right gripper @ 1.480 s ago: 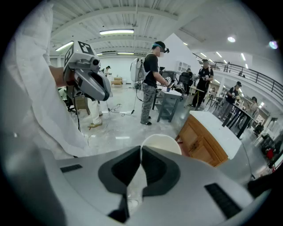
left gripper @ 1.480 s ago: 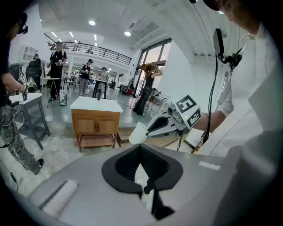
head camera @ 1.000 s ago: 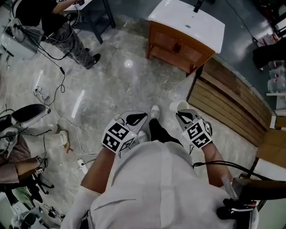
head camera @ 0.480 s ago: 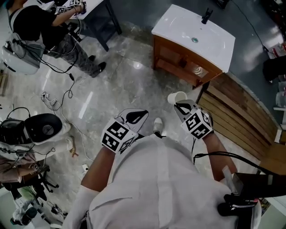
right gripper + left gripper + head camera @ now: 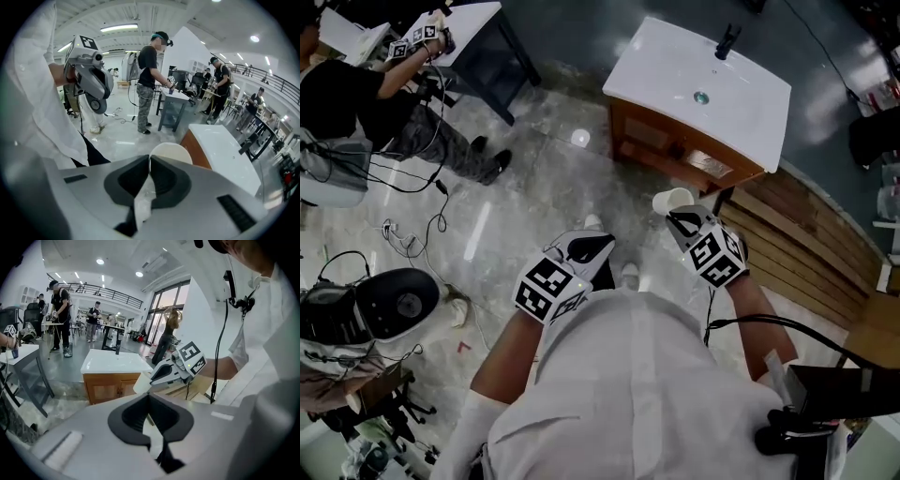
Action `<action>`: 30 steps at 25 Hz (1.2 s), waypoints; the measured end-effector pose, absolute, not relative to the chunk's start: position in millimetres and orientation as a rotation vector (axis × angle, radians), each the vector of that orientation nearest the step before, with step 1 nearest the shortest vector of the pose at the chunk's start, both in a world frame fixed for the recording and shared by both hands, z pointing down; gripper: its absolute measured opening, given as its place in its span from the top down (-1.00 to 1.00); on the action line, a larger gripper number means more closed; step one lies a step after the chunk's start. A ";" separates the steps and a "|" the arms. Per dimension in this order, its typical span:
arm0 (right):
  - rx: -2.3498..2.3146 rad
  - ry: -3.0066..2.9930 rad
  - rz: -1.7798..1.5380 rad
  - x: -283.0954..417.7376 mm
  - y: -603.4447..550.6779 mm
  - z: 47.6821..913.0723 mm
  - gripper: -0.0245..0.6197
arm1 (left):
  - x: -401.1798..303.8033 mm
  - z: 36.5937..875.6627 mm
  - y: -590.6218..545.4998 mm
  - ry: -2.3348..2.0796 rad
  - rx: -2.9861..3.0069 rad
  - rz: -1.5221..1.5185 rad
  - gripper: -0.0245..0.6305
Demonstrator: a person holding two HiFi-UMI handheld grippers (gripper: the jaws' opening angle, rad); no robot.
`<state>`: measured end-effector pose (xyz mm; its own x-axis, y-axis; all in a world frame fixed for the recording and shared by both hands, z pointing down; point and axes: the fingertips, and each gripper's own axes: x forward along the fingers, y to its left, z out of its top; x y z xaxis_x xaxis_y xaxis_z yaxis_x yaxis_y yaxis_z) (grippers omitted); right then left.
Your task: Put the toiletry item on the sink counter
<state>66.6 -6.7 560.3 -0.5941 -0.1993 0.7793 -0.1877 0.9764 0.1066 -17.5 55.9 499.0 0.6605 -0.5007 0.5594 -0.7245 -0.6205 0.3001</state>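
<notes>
A white cup (image 5: pixel 672 200) sticks out ahead of my right gripper (image 5: pixel 682 221), which is shut on its rim. In the right gripper view the cup (image 5: pixel 171 152) shows just past the closed jaws of that gripper (image 5: pixel 149 161). The white sink counter (image 5: pixel 675 66) on its wooden cabinet stands ahead, with a black faucet (image 5: pixel 727 40) at its far edge. The cup is in the air, short of the counter. My left gripper (image 5: pixel 589 247) is held at waist height, shut with nothing in it; its tips (image 5: pixel 149 397) meet in the left gripper view.
A slatted wooden platform (image 5: pixel 797 234) runs along the right of the cabinet. A seated person (image 5: pixel 366 94) and a dark table (image 5: pixel 478 37) are at the upper left. Cables (image 5: pixel 412 216) trail over the marble floor, and a black round device (image 5: pixel 394 305) sits at the left.
The sink cabinet has come closer and more central in the head view. The right gripper with the cup has risen slightly toward it. The left gripper has kept its place.
</notes>
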 end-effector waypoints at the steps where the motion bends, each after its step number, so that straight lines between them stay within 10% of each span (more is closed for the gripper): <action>1: 0.280 -2.211 -0.014 64.3 -19.5 560.3 0.88 | -21.6 499.7 42.0 -0.941 2.375 0.588 0.91; 30: 0.211 -2.082 -0.213 7.2 -434.1 580.5 0.88 | -92.5 503.7 -247.4 -1.036 2.325 0.559 0.91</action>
